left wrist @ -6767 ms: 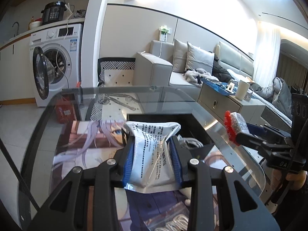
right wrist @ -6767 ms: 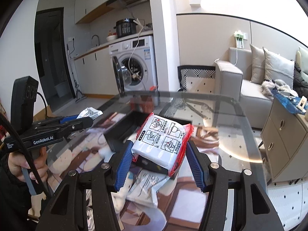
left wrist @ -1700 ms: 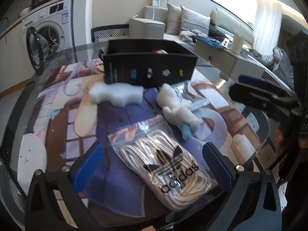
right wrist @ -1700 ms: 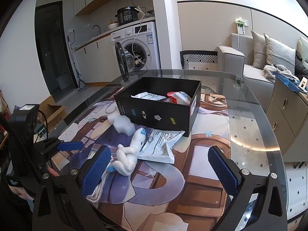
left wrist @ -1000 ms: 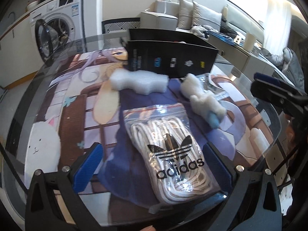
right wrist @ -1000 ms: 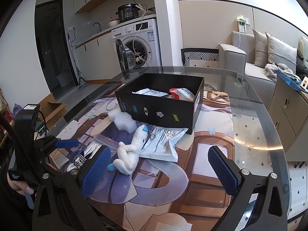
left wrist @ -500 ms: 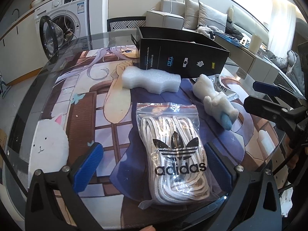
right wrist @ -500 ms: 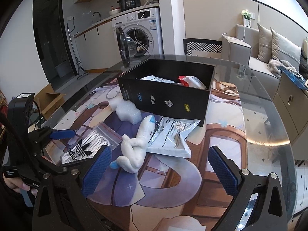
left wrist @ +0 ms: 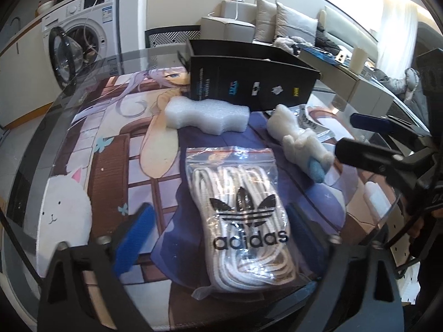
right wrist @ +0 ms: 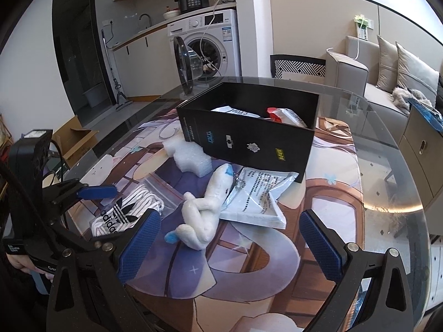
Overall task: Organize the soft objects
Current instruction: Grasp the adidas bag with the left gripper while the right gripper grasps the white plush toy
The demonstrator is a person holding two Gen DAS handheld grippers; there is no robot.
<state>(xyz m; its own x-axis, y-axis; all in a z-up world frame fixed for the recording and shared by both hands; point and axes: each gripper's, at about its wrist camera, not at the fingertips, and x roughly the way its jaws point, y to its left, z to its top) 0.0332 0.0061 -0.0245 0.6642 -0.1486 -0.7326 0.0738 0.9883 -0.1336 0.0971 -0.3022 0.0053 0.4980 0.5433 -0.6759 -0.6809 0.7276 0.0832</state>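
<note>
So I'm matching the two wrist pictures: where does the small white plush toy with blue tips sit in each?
Left wrist: white plush toy with blue tips lies right of centre, beyond the clear zip bag of white laces.
Right wrist: it lies centre-left, partly over a white printed pouch.
Shared landmark: the open black cardboard box just behind it.

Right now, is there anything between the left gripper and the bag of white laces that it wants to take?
Nothing visible. The bag of white laces lies flat on the mat, already between the closing jaws of the left gripper, whose pads have not touched it.
</note>
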